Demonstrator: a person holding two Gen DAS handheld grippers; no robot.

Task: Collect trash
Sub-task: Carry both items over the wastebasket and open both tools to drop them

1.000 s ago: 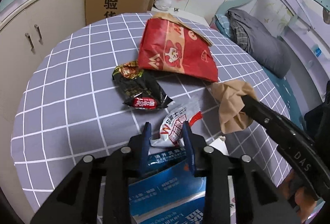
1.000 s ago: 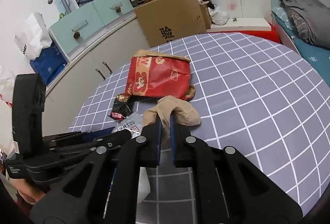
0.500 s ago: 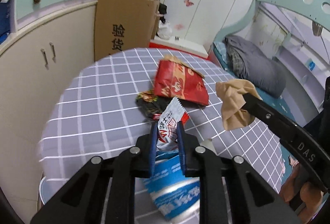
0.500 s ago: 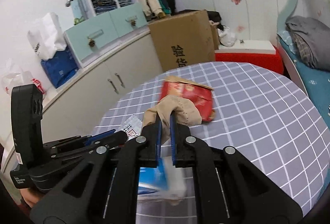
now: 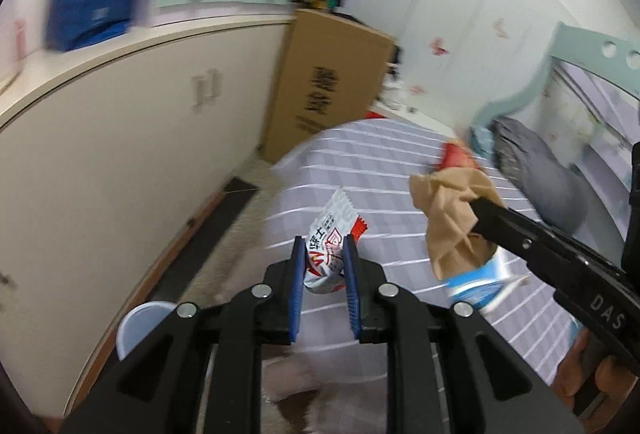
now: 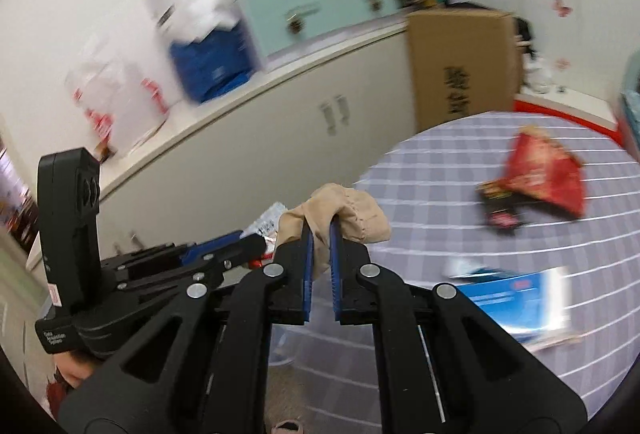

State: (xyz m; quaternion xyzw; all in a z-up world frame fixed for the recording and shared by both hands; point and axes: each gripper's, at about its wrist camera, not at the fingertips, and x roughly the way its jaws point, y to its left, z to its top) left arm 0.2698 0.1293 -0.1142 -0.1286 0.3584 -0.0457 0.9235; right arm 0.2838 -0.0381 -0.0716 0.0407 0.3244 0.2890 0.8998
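Left wrist: left gripper (image 5: 323, 248) pinches white wrapper (image 5: 329, 249) above table (image 5: 376, 158).

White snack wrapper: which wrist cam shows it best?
Left wrist view. The white snack wrapper sits centered between the left gripper fingers, print readable. The right wrist view shows only a blurred sliver of it behind the crumpled brown paper in the right gripper.

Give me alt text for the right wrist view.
The right tool is shut on a crumpled brown paper wad, held past the checked table's edge. A red bag, a dark wrapper and a blue pack lie on the table.
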